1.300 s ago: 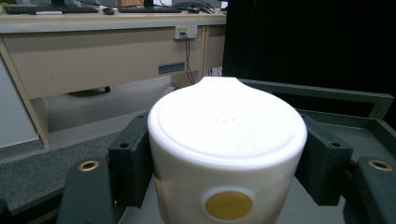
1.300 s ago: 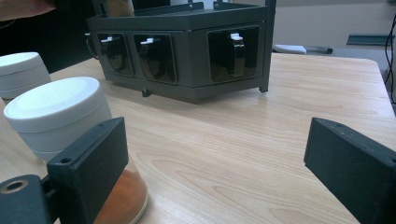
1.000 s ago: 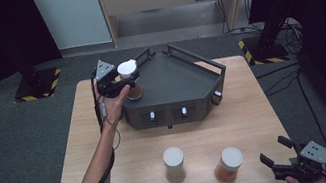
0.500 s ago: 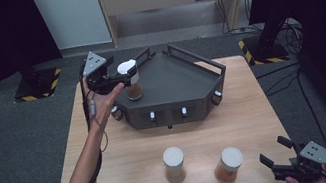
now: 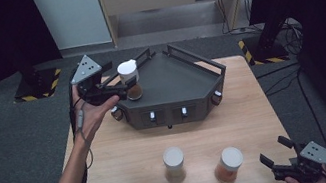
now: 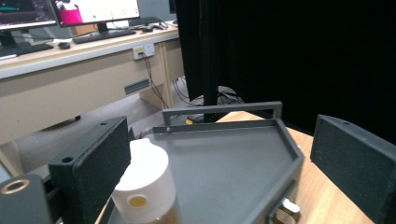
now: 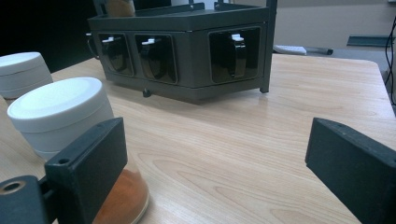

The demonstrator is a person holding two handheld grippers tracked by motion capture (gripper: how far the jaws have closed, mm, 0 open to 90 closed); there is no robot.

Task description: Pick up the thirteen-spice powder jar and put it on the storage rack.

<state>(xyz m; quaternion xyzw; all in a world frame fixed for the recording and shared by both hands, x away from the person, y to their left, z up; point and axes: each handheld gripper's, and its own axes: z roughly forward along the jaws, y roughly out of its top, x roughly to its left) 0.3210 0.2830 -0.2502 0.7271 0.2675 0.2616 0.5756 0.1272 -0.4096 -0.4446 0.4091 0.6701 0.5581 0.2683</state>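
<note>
- Nearest the person, at the table's front right corner, the right gripper hangs low with its jaws spread wide and nothing between them; a hand grips it from below and the grey three-cornered plate sits on top
- In the right gripper view one black jaw rises just in front of a spice jar with orange powder, whether it touches the glass I cannot tell; the other jaw stands well apart over bare wood
- That same white-lidded jar stands upright near the front edge of the wooden table, right of centre
- Just beside it, to its left, a second jar with paler brown contents also stands upright, its white lid on; the two jars are close but apart
- Behind them, toward the middle of the table, sits a dark grey five-sided tray stand with a raised rim, rail handles at its back edges and small white-tipped latches along its front face
- At the stand's left corner the left gripper is held by a hand with the forearm reaching in from the bottom left
- A third spice jar, white cap and brown powder, sits at that left corner of the tray, between the left gripper's jaws
- In the left gripper view one jaw lies against the jar's white cap while the other jaw stands far off, so the jaws are spread, not pinching
- Beyond the table, grey floor, a pale cabinet and black curtains
</note>
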